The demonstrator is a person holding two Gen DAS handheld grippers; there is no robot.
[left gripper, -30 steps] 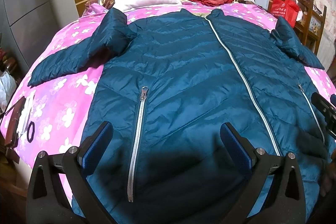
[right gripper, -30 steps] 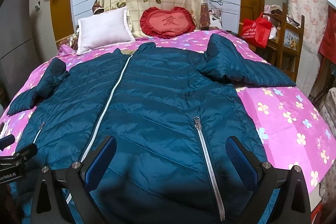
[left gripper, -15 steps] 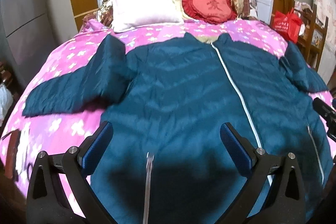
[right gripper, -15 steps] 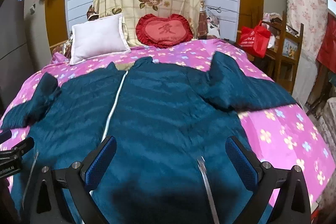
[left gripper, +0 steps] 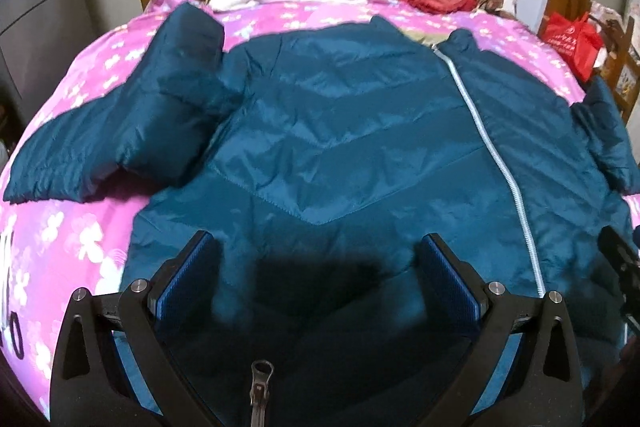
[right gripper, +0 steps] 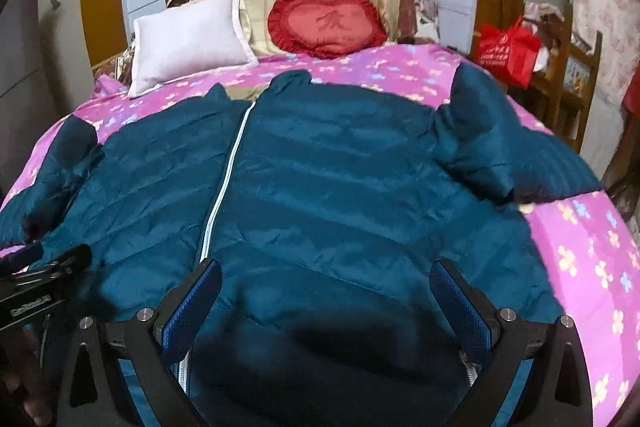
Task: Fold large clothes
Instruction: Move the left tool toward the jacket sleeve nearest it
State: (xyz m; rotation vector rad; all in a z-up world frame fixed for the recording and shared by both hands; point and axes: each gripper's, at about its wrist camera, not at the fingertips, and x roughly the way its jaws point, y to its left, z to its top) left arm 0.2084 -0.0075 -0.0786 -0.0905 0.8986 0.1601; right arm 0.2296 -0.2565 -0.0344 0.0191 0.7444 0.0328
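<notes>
The left gripper [left gripper: 318,277] is held low over the lower front of the dark teal quilted puffer jacket [left gripper: 360,147], pointed toward the head of the bed. Its blue-padded fingers [left gripper: 186,279] are spread wide, and nothing is clamped between them; whether the pads touch the fabric cannot be determined. The right gripper [right gripper: 326,303] is held in a matching pose over the other half of the jacket [right gripper: 340,187], with its blue-padded fingers [right gripper: 456,303] equally wide apart and nothing gripped. The jacket is laid flat, front side up, on the pink flower-patterned bedspread [left gripper: 68,239], with the silver centre zipper [left gripper: 492,147] closed and the collar toward the pillows. One sleeve [left gripper: 120,131] is extended sideways over the bedspread; the opposite sleeve [right gripper: 508,155] is extended the other way. A silver pocket zipper pull [left gripper: 260,383] is seen between the left gripper's arms. A white rectangular pillow [right gripper: 188,39] and a red heart-shaped ruffled cushion [right gripper: 328,25] are placed beyond the collar.
</notes>
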